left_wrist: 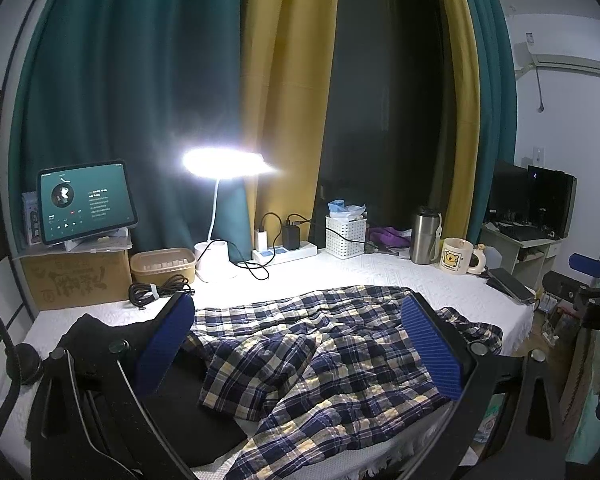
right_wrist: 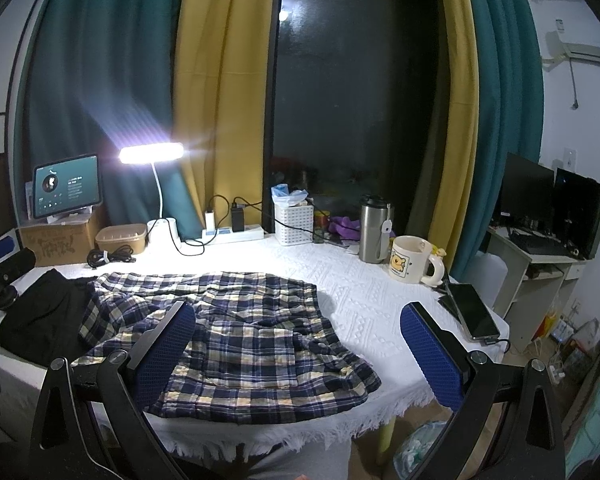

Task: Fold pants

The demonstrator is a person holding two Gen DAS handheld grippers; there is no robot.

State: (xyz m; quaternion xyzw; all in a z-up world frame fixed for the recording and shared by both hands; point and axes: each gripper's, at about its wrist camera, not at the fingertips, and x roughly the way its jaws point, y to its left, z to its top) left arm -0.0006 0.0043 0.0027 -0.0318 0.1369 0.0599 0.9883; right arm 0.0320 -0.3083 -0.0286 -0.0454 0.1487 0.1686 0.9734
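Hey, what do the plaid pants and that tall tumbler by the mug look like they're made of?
Plaid pants: soft woven cloth, probably cotton, matte, with a puckered, crinkled surface. Tumbler: likely brushed stainless steel, given its dull silver sheen, with a dark lid that looks like plastic.

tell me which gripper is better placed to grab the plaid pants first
Probably left. The left gripper hangs open with the crumpled plaid pants filling the gap between its fingers. The right gripper is open too, but only its left finger is over cloth; the other is over bare tablecloth.
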